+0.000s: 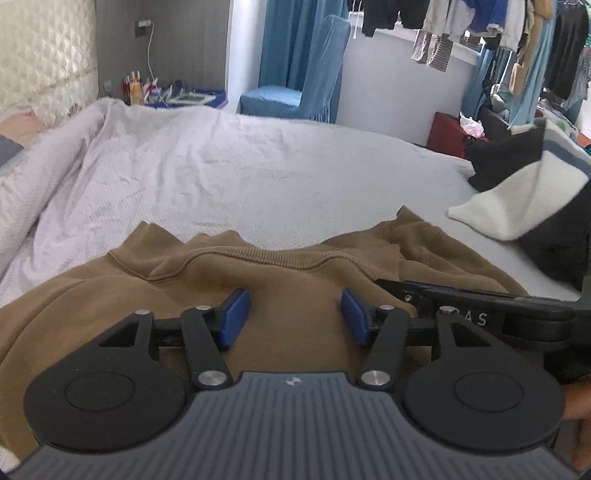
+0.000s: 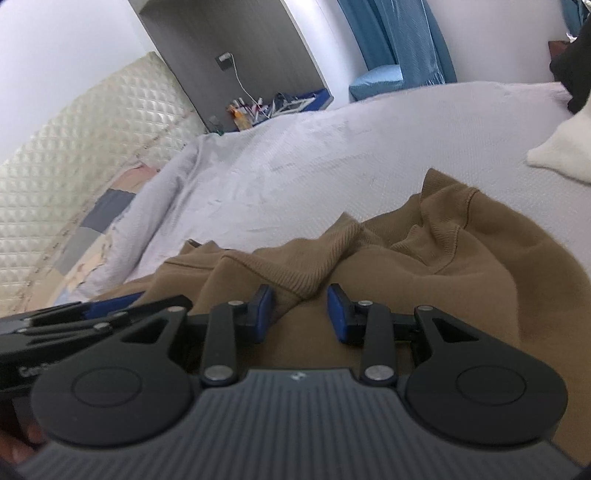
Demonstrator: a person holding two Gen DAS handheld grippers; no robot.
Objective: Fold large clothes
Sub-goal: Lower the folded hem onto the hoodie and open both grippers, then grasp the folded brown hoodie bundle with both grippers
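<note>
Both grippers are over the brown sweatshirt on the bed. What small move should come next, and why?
Probably close the right hand-held gripper on the ribbed fold of the brown sweatshirt between its pads, since the fabric sits bunched there ungripped; the left hand-held gripper stands open above flat cloth.

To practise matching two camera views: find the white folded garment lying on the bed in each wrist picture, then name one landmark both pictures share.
Left wrist view: the white folded garment lies at the right edge, on the bed beyond the brown sweatshirt.
Right wrist view: the white folded garment shows at the right edge, cut off by the frame.
Shared landmark: the wall socket with its white cable.
</note>
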